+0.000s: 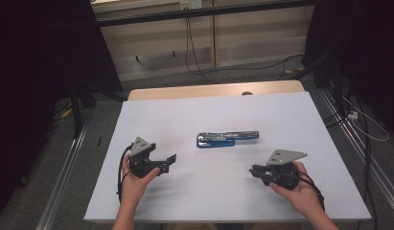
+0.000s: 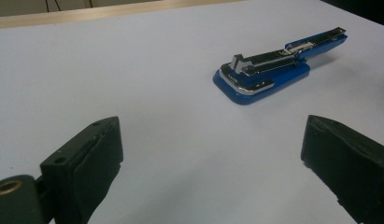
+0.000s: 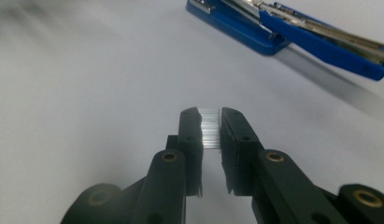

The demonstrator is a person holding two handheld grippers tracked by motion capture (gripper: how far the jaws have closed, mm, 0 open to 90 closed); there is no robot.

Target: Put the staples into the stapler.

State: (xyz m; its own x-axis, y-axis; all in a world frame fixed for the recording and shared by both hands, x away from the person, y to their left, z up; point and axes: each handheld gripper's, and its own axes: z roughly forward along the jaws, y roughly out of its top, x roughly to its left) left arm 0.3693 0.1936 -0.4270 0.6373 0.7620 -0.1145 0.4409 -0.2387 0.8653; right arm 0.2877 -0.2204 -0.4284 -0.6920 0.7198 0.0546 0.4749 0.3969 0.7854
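Nearest of all, the right gripper (image 3: 210, 122) has its two black jaws drawn narrow around a strip of staples (image 3: 210, 128), a short silvery ribbed bar pinched between the pads and standing clear of the tabletop. From above, that right gripper (image 1: 254, 171) sits on the person's side of the blue stapler (image 1: 227, 139) and to its right, near it but not touching, with the right hand (image 1: 293, 187) wrapped round its body and a grey three-cornered plate on top. On the other side of the stapler, again toward the person, the left gripper (image 1: 171, 162) rests in the left hand (image 1: 137, 179) with its jaws spread wide and nothing between them; in its own view the left gripper (image 2: 213, 154) frames bare white surface, the pads well apart. Beyond both grippers, the stapler lies roughly in the middle of the white table (image 1: 185, 110), swung open so that its blue base lies flat and its metal-lined upper arm reaches out to one side; the same stapler (image 2: 273, 70) shows a chrome magazine channel along its length, and the opened stapler (image 3: 292, 35) lies just past the held strip. Farther off than the stapler, a light wooden edge (image 1: 185, 91) runs along the far rim of the table.
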